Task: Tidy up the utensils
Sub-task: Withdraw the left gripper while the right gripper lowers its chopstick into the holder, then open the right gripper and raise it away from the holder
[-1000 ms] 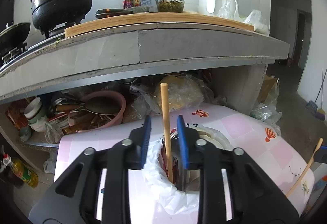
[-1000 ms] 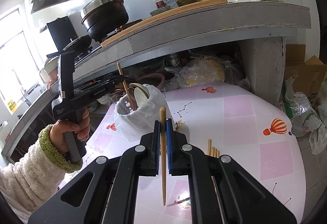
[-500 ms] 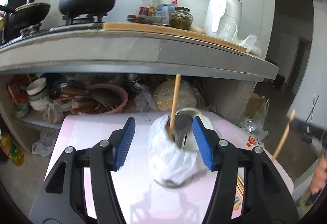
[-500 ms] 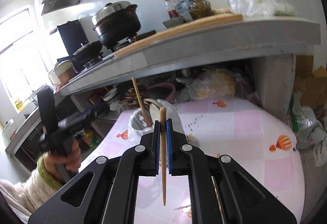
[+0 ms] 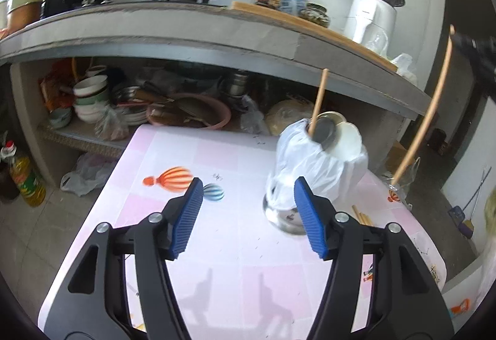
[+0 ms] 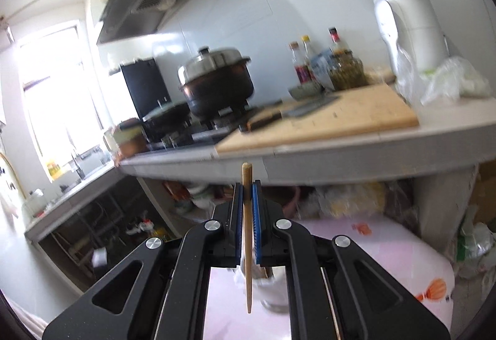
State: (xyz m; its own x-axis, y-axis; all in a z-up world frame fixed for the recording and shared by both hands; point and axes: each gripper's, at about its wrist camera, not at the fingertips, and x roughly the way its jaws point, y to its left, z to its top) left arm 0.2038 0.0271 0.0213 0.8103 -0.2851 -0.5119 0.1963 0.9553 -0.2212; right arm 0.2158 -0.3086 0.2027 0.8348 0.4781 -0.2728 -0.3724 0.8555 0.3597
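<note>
Two grippers are in play. The left gripper (image 5: pixel 248 216) has just been opening; its two blue pads (image 5: pixel 186 217) now stand well apart with nothing between them, only bare pink table (image 5: pixel 217 247) below. The right gripper (image 6: pixel 247 216) has its jaws together, clamped on one chopstick (image 6: pixel 247 234), which stands upright between the pads, its top above the fingertips and its tip hanging below them.

Counted: one chopstick in the right jaws; one chopstick (image 5: pixel 318 98) standing tilted in the holder (image 5: pixel 313 166); and at least two more chopsticks (image 5: pixel 361 216) lying flat on the table, their ends showing just beyond the left gripper's right finger. The exact number of those is hard to tell.

The holder, one metal cup wrapped in a white plastic bag, stands ahead of the left jaws and off to their right, outside the gap, partly behind the right pad. One spoon bowl (image 5: pixel 325 130) sits in its mouth beside the chopstick. From the right wrist view, the holder lies low behind the held chopstick, blurred.

From the left wrist view, the held chopstick (image 5: pixel 431 110) hangs far right of the jaws, above the table's edge.
</note>
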